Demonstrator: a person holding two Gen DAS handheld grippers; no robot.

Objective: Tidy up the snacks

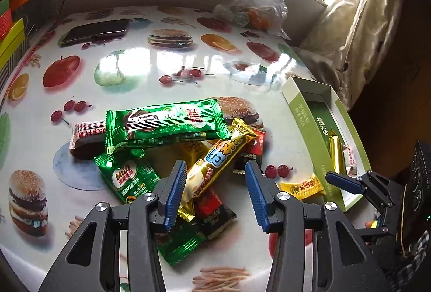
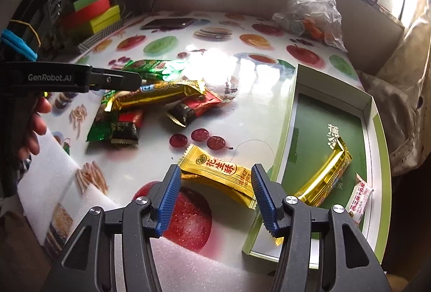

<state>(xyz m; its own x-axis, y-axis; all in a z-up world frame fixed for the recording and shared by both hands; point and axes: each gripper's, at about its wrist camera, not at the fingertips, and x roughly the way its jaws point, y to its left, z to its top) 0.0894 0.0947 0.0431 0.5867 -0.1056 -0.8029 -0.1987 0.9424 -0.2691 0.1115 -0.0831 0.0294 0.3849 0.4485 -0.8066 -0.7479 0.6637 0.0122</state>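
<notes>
The left tool hangs spread over the snack pile, its pads clear of the gold bar between them. The right tool is spread above a yellow peanut candy on the counter; at 3 o'clock of it, the green box holds a gold bar.

A: What's on the fruit-and-burger print table?
B: A snack pile at centre, a green box at three o'clock, a phone at eleven, a plastic bag at one.
</notes>
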